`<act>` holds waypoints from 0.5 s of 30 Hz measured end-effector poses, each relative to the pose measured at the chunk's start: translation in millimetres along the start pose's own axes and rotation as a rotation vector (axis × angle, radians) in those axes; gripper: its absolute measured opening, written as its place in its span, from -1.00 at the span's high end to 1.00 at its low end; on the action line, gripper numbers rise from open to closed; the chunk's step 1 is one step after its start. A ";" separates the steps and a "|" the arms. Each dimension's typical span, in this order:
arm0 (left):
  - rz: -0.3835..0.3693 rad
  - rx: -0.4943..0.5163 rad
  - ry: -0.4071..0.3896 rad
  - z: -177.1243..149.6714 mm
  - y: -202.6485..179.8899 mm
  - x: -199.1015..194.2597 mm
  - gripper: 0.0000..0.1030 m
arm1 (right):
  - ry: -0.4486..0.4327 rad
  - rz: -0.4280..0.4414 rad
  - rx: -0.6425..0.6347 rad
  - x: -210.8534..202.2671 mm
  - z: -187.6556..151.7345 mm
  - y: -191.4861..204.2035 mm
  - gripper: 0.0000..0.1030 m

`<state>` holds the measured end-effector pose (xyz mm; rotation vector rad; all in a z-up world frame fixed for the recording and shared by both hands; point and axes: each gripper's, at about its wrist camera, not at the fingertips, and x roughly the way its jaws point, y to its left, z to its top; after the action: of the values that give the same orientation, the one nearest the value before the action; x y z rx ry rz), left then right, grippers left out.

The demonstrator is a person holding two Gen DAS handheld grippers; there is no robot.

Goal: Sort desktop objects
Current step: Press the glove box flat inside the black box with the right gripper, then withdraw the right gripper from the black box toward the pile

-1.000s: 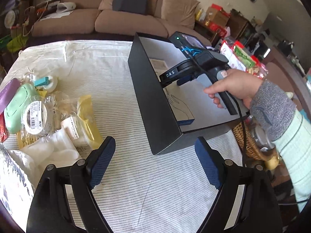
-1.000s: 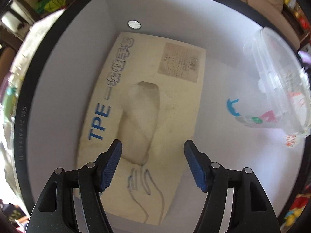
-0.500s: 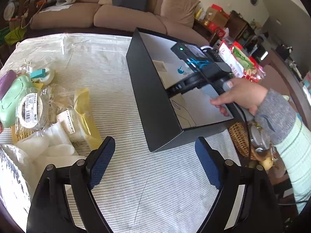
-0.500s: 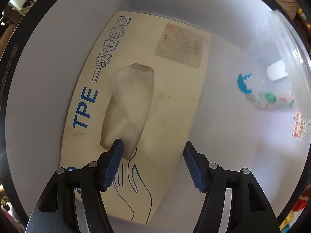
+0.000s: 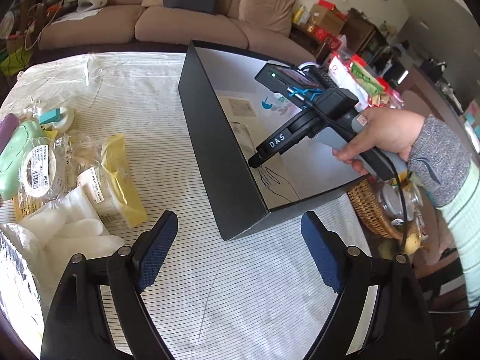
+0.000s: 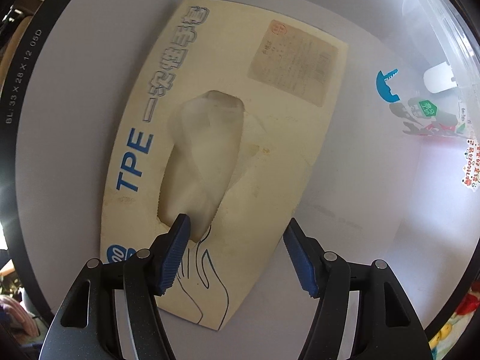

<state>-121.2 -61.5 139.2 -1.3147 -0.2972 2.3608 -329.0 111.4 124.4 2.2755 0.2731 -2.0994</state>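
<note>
Cup [image 6: 444,60] rim beyond frame edge

Right gripper [image 6: 237,249]: I have lifted it higher over the glove box [image 6: 228,156], my jaws empty.
Clear cup [image 6: 444,60]: slid toward my view's edge.

The black box [image 5: 216,162] wall hides the right gripper's fingertips in the left wrist view. The clear plastic cup [image 6: 444,45] is cut off at the right wrist picture's edge; the glove box [image 6: 225,156] label print is too blurred to read
</note>
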 end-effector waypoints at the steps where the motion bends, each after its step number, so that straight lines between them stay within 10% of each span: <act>1: -0.001 -0.003 -0.003 0.4 0.6 -1.0 -0.61 | 0.002 -0.008 -0.014 -3.7 -0.2 1.8 -0.28; 11: -0.006 -0.019 0.002 3.2 5.8 -1.4 -0.61 | 0.016 0.001 0.005 -25.1 -1.0 -9.6 -0.28; 15: -0.013 -0.027 -0.001 5.2 8.8 0.2 -0.61 | -0.022 0.021 0.003 -48.7 -6.9 -23.1 -0.65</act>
<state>-128.0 -69.2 138.4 -1.3209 -0.3382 2.3545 -329.2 130.0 175.5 2.2454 0.2452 -2.1149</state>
